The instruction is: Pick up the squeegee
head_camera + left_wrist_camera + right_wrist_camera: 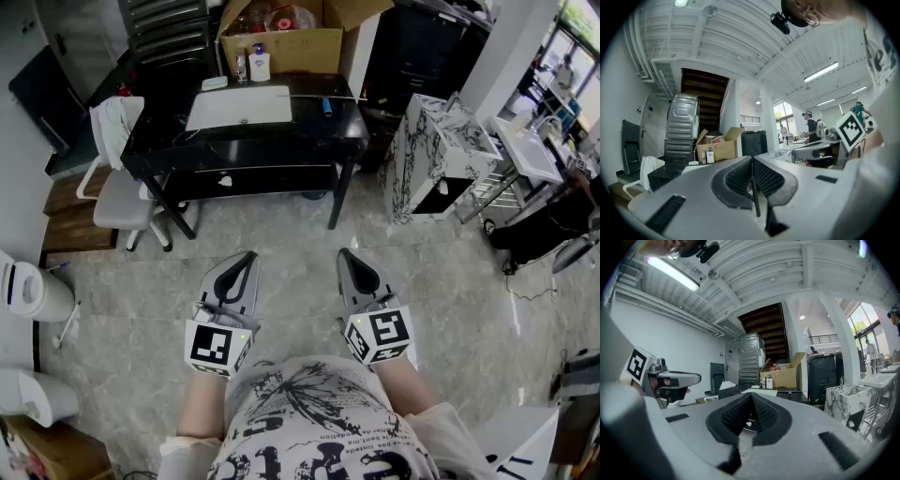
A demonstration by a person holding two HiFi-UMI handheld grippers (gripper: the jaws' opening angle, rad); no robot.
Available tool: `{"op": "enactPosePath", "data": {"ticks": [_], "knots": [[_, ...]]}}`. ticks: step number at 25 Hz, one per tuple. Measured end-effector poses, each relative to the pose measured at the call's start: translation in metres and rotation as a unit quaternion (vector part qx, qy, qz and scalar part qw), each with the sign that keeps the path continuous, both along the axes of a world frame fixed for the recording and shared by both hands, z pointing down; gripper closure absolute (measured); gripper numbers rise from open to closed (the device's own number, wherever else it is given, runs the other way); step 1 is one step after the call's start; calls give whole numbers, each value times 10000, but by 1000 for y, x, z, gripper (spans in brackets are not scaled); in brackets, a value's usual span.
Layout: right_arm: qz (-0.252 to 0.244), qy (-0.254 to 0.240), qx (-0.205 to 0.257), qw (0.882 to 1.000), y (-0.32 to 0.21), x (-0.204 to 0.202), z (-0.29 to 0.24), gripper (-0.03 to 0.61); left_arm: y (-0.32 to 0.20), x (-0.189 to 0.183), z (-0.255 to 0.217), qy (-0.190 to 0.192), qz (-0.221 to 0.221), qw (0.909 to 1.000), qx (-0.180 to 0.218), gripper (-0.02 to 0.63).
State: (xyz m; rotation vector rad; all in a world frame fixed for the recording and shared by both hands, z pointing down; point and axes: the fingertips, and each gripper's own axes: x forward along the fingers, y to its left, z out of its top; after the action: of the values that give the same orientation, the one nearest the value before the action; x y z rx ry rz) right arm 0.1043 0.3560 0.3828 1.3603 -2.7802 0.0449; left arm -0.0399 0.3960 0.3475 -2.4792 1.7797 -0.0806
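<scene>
Head view: holding the left gripper [247,256] and the right gripper [344,253] level and side by side above the floor [281,234], well short of the table [309,127]. Holding both pairs of jaws pressed together, gripping nothing and touching nothing. Showing the same in the left gripper view [752,161], with the pads [738,178] meeting along one thin line. Showing it too in the right gripper view [751,397], with the pads there [733,414] closing to a point at the tip.

Seeing the squeegee [324,105] lying on the table, just right of the basin [239,106] and well apart from both grippers. Making it out only as a small blue piece, here and in the right gripper view [790,393].

Seeing the box [281,47] standing open behind the table, holding something red and a clear bag; not telling the rest apart. Seeing a bottle [260,64] standing upright just in front of the box. Seeing a marbled cabinet [431,150] standing right of the table, with its lower opening dark.
</scene>
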Motion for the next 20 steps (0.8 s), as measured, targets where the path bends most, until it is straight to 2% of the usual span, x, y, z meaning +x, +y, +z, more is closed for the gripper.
{"op": "enactPosePath", "data": {"ticks": [13, 20], "knots": [[82, 7, -71, 9999, 5, -7, 5, 588, 5, -7, 8, 46, 59, 10000, 35, 601], [193, 13, -262, 9995, -1, -3, 14, 586, 2, -10, 18, 178, 7, 9996, -216, 601]]}}
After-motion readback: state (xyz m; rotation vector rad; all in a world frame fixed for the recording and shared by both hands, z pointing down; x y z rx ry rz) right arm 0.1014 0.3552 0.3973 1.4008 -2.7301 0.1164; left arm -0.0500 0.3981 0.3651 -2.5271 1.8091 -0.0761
